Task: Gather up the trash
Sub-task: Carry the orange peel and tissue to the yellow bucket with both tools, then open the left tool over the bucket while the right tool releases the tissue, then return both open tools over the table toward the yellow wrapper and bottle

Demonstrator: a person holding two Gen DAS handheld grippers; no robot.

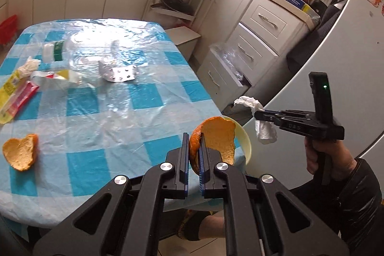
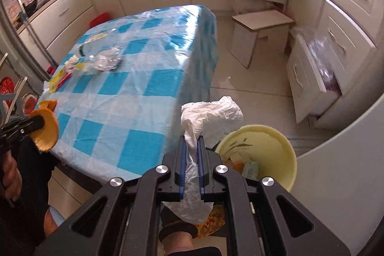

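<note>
Orange peel, a curled piece with a pale pith side (image 1: pixel 213 138), is pinched in our left gripper (image 1: pixel 194 152), whose jaws are nearly closed on its edge; it hangs over the corner of the desk covered in blue-and-white checked plastic (image 1: pixel 108 112), with the rim of the pale yellow plastic bin (image 2: pixel 285 148) just behind it. Further right, our right gripper (image 2: pixel 192 155) has its jaws clamped on a crumpled white paper tissue (image 2: pixel 213 112), which sits just beside the bin's mouth and a little short of it.

We judge the main risk to be a miss: the tissue is light and trails below the jaws, so letting go before it is over the opening could send it to the tiled floor. The peel is held only by an edge and could slip out early.

Left on the desk we see another orange peel piece (image 1: pixel 20 155), a silver blister pack (image 1: pixel 120 73), a clear plastic bottle (image 1: pixel 64 52) and yellow-and-red wrappers (image 1: pixel 14 97).
</note>
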